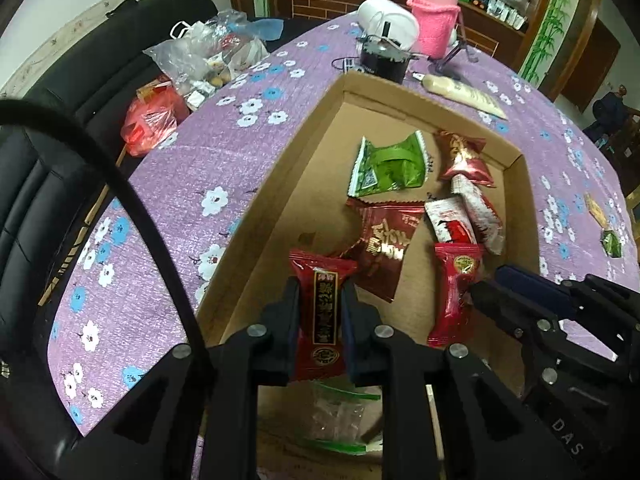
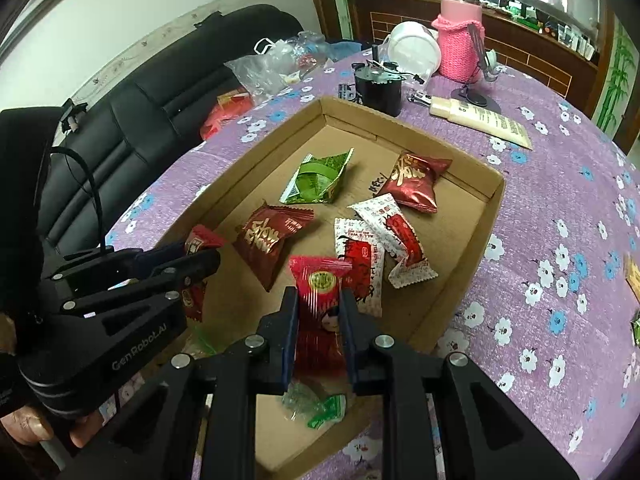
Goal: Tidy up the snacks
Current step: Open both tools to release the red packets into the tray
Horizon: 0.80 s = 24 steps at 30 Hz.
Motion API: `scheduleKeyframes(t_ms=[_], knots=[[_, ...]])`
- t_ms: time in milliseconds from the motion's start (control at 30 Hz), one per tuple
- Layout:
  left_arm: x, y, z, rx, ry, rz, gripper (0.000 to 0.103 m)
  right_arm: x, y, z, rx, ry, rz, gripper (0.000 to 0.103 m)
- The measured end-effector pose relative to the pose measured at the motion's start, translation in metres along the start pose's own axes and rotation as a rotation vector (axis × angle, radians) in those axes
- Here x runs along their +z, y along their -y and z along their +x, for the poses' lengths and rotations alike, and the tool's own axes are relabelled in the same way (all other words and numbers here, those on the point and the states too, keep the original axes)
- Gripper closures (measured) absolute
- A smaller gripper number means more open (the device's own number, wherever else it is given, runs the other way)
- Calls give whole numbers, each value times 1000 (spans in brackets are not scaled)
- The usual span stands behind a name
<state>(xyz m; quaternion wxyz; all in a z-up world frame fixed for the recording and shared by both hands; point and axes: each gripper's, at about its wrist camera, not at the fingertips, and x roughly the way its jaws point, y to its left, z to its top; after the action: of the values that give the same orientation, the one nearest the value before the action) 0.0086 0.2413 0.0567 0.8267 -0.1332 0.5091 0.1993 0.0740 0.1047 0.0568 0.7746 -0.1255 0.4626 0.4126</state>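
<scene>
A shallow cardboard box (image 1: 280,184) (image 2: 472,248) lies on the purple flowered tablecloth and holds several snack packets. Over its near end, my left gripper (image 1: 320,292) (image 2: 200,254) is shut on a dark red packet with a black label (image 1: 320,312) (image 2: 200,240). Beside it, my right gripper (image 2: 320,300) (image 1: 488,280) is shut on a bright red packet with a gold-green emblem (image 2: 320,284) (image 1: 456,288). Loose in the box are a green packet (image 1: 388,164) (image 2: 320,178), dark red packets (image 1: 384,240) (image 2: 272,236) and white-and-red ones (image 1: 452,220) (image 2: 396,236). A clear green-edged wrapper (image 1: 340,412) (image 2: 316,404) lies under the grippers.
Behind the box stand a black cylinder (image 1: 384,60), a white bowl (image 1: 388,20), a pink knitted bottle (image 1: 436,20) and a cream tube (image 1: 464,96). Plastic bags (image 1: 200,60) sit on a black sofa at left. A loose green snack (image 1: 612,242) lies on the cloth at right.
</scene>
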Motion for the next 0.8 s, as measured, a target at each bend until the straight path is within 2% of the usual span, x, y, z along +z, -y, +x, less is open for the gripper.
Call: scheduleKeyframes(t_ms=[133, 167, 200, 267, 433, 567, 800], knots=[[1, 5, 2, 17, -17, 20, 79, 0, 1, -2, -5, 4, 2, 77], [0, 6, 2, 10, -27, 21, 76, 0, 2, -3, -4, 5, 1, 73], [1, 6, 2, 5, -30, 20, 68, 0, 2, -4, -4, 6, 2, 68], [1, 6, 0, 10, -21, 15, 62, -1, 1, -7, -3, 13, 2, 63], [0, 6, -7, 23, 5, 9, 46, -3, 7, -13, -3, 24, 26, 58], [-3, 8, -17, 31, 46, 11, 42, -6, 10, -17, 1, 29, 42, 51], [-13, 18, -35, 51, 96, -7, 41, -20, 14, -32, 13, 39, 57, 46]])
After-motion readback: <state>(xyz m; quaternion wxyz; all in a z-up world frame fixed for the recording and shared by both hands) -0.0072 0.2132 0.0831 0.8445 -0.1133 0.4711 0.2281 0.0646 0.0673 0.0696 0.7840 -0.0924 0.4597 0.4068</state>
